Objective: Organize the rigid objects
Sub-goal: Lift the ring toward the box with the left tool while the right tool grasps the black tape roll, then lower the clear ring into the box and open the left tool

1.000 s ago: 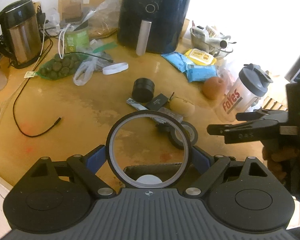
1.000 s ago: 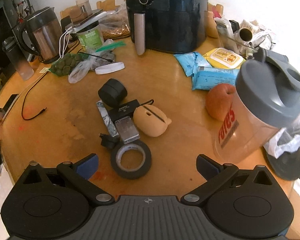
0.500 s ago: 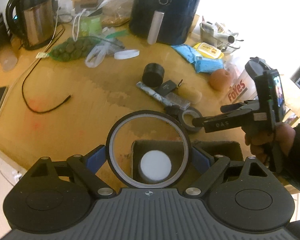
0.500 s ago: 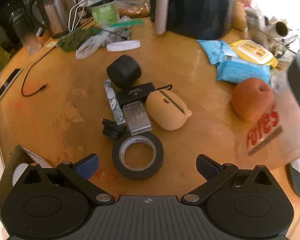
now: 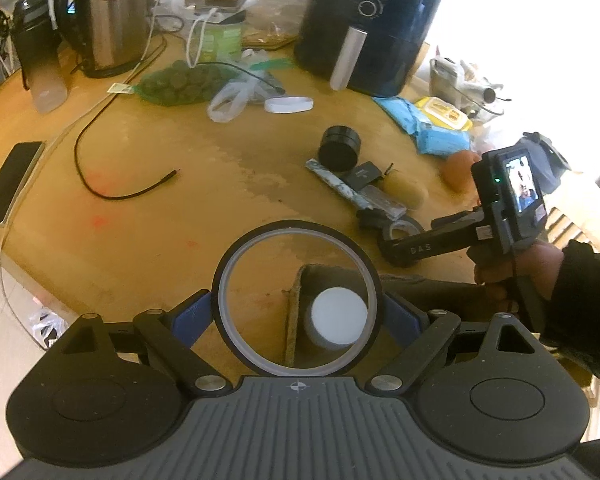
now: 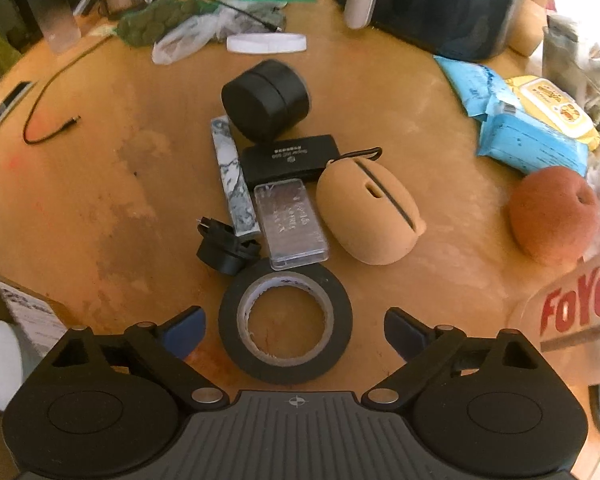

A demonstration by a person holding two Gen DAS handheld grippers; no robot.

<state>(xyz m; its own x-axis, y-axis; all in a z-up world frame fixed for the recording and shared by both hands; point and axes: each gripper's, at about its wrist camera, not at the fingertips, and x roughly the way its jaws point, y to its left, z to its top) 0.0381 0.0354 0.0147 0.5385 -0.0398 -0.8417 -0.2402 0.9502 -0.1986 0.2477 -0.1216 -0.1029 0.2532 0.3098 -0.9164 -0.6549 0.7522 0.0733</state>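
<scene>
The left gripper [image 5: 298, 316] clamps a thin black ring [image 5: 298, 304] with a grey inner edge, its blue fingers [image 5: 192, 314] pressed on the ring's sides at 9 and 3 o'clock. Through the ring, in the left wrist view, a dark open box [image 5: 300, 280] sits on the wooden worktop [image 5: 148, 240] with a white round lid [image 5: 340, 314] inside it.

At 3 o'clock in that view a hand [image 5: 516, 268] in a dark sleeve holds the right gripper [image 5: 392, 248], its tips over the roll of black tape [image 5: 400, 229].

In the right wrist view the right gripper's [image 6: 294, 326] fingers [image 6: 182, 330] stand wide on either side of the black tape [image 6: 286, 324], apart from it and closing — the roll lies flat on the worktop [image 6: 100, 160] between them, not yet pinched.

At 12 o'clock from the tape lies a tight cluster: a clear flat case [image 6: 290, 222] touching the roll's far edge, a marbled bar [image 6: 234, 178] just beside it at 11, a black plug adapter [image 6: 224, 250] at 10, a tan rounded case [image 6: 370, 214] at 1, a black slim box [image 6: 290, 158] further on and a black round tin [image 6: 266, 100] beyond that. An apple [image 6: 554, 214] rests well apart at 3 o'clock, beside a clear shaker with red lettering [image 6: 572, 312]. The box with the white lid [image 6: 0, 356] shows at 8 o'clock, at the frame's lower-left edge.
</scene>
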